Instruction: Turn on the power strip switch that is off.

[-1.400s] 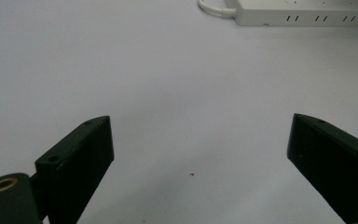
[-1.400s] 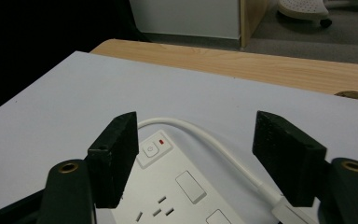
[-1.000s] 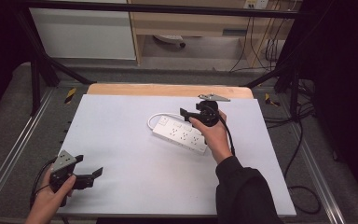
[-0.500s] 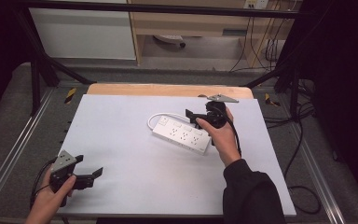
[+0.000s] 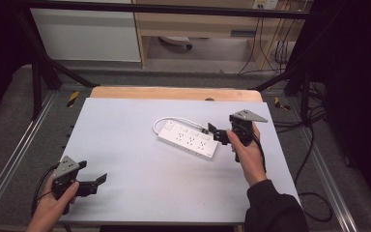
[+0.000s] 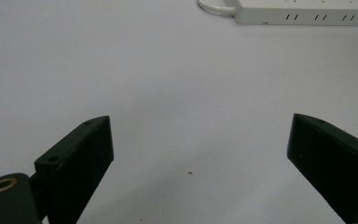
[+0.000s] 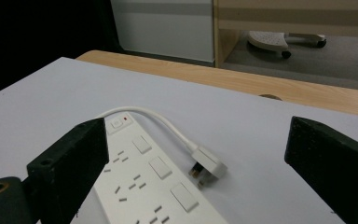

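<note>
right gripper view: my right gripper [image 7: 196,182] jaws just widened, nothing between; pulled back off plug [image 7: 208,168] beside power strip [image 7: 154,186]. release done. left gripper [image 6: 200,172] parted, idle.

Power strip [image 6: 303,11] chopped off by the top edge in the left gripper view, its near end [image 7: 168,196] cut at the bottom in the right gripper view. Socket markings too small to read from above.

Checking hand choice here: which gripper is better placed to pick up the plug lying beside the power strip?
Right. The right gripper hovers open beside the power strip, its plug just ahead. The left gripper sits open at the table's near-left corner.
</note>
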A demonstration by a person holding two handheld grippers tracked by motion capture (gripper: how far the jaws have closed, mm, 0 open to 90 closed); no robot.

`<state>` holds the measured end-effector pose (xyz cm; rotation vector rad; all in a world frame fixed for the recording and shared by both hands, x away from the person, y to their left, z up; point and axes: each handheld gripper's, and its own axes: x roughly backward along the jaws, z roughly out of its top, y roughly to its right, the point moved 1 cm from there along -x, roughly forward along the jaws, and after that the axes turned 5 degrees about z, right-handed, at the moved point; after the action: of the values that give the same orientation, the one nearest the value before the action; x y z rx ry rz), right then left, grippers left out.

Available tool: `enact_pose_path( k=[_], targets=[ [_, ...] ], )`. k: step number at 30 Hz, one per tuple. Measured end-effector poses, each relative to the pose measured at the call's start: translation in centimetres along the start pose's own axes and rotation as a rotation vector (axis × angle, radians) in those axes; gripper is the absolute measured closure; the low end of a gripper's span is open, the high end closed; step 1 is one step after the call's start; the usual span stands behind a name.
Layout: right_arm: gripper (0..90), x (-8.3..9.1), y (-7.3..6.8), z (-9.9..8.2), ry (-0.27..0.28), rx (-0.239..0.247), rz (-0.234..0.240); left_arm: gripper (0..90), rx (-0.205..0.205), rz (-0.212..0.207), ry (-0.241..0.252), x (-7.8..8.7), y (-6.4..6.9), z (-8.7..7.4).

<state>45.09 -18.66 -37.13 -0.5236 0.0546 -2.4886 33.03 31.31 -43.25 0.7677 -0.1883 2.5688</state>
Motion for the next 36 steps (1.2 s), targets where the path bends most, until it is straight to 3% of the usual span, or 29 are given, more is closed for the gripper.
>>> enact_pose_path(
  k=[9, 14, 18, 26, 36],
  targets=[
    [7.4, 4.8, 1.5, -2.9, 0.104, 0.017, -0.032, 7.1, 0.016, -0.003, 0.002, 0.0, 0.0, 0.0],
    [6.7, 7.0, 2.5, -5.0, 0.125, 0.038, -0.059, 7.1, 0.019, -0.003, 0.003, 0.0, 0.0, 0.0],
    [6.2, 8.4, 3.4, -6.7, 0.134, 0.020, -0.071, 7.1, 0.023, -0.002, 0.004, 0.0, 0.0, 0.0],
    [5.2, 9.8, 4.3, -9.2, 0.111, 0.042, -0.088, 7.1, 0.024, -0.003, 0.007, 0.0, 0.0, 0.0],
    [4.0, 9.5, 3.8, -11.2, 0.054, 0.056, -0.055, 7.1, 0.022, -0.004, 0.009, 0.1, 0.1, 0.0]
  ],
)
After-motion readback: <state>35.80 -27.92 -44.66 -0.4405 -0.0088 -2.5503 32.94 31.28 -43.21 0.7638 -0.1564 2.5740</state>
